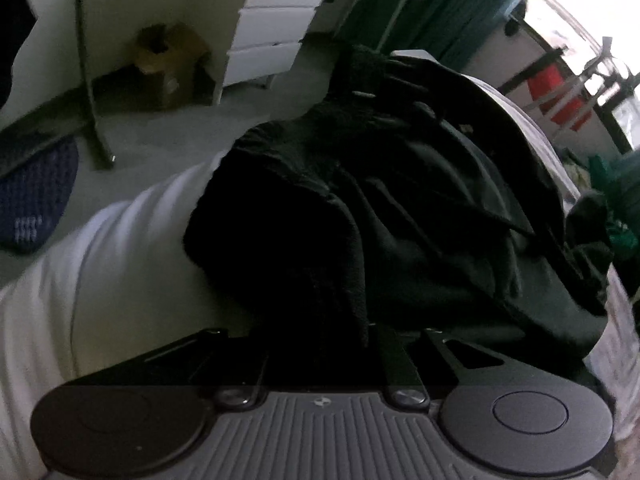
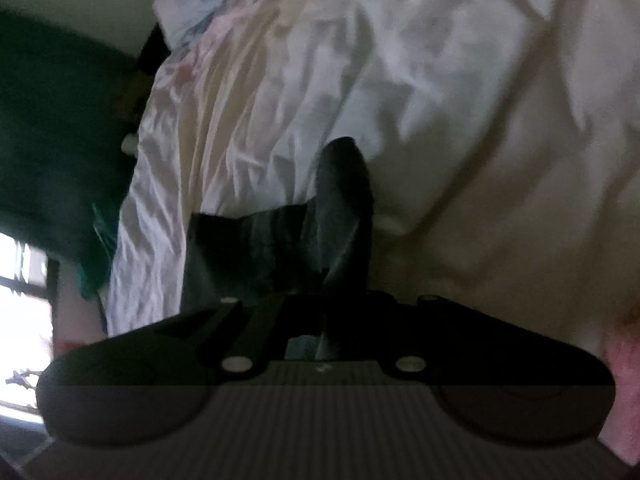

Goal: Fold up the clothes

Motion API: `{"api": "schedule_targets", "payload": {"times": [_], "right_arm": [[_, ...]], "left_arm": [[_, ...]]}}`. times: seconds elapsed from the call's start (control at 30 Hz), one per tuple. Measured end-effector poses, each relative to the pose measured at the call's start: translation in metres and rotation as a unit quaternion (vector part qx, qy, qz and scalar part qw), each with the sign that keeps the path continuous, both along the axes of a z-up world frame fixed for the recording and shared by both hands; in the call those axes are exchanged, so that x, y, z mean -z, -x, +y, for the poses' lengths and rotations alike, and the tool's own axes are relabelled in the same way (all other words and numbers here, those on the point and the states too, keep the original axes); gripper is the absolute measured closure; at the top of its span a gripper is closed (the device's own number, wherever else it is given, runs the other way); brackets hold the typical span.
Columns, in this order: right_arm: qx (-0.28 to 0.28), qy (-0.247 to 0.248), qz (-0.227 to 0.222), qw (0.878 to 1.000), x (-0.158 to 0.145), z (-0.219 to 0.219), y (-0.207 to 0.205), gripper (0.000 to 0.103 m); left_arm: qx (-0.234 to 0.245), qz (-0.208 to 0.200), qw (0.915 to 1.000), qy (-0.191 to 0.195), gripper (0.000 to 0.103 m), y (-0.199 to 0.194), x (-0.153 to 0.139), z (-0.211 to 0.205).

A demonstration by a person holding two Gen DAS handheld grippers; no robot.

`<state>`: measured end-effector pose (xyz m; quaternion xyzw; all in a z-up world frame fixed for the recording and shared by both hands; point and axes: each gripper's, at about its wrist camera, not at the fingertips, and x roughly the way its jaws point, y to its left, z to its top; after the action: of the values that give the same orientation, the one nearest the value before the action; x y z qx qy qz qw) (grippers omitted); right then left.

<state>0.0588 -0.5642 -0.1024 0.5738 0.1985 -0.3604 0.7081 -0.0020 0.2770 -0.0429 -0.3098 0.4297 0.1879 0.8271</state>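
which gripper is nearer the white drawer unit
Left. The left gripper, at the black garment on the bed, faces the white drawer unit across the floor. The right gripper faces only white bedding; no drawers show there.

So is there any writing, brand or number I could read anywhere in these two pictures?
None that can be read.
Small pale emblem on the left hand-held gripper body: a mark, no letters legible.
Round spot on the cardboard box: too blurred.
Red panels by the window: no text shows.
Right view: none.
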Motion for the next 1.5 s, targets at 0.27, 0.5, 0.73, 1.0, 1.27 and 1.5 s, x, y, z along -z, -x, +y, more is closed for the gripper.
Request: {"api": "schedule_targets", "payload": {"times": [0.27, 0.5, 0.73, 1.0, 1.27, 1.5], "right_arm": [[-0.028, 0.052, 0.053, 0.997, -0.019, 0.008, -0.012, 0.075], [-0.035, 0.137, 0.113, 0.984, -0.049, 0.019, -0.019, 0.014], [-0.057, 0.316, 0.118, 0.940, -0.103, 0.056, -0.021, 0.017], [-0.157, 0.437, -0.018, 0.885, -0.155, 0.133, -0.004, 0.017], [-0.297, 0.502, -0.079, 0.809, -0.159, 0.209, 0.000, 0.017], [-0.356, 0.498, -0.095, 0.785, -0.141, 0.246, -0.022, 0.017]], "left_arm": [[0.048, -0.017, 0.9984, 0.025, 0.056, 0.008, 0.004, 0.022], [0.029, -0.084, 0.9940, -0.063, 0.014, 0.049, -0.039, 0.024], [0.090, -0.166, 0.9654, -0.180, 0.004, 0.049, -0.096, -0.036], [0.191, -0.261, 0.9206, -0.219, 0.004, 0.012, -0.111, -0.170], [0.240, -0.305, 0.8926, -0.230, 0.004, -0.036, -0.086, -0.264], [0.246, -0.290, 0.8847, -0.269, 0.004, -0.070, -0.025, -0.287]]}}
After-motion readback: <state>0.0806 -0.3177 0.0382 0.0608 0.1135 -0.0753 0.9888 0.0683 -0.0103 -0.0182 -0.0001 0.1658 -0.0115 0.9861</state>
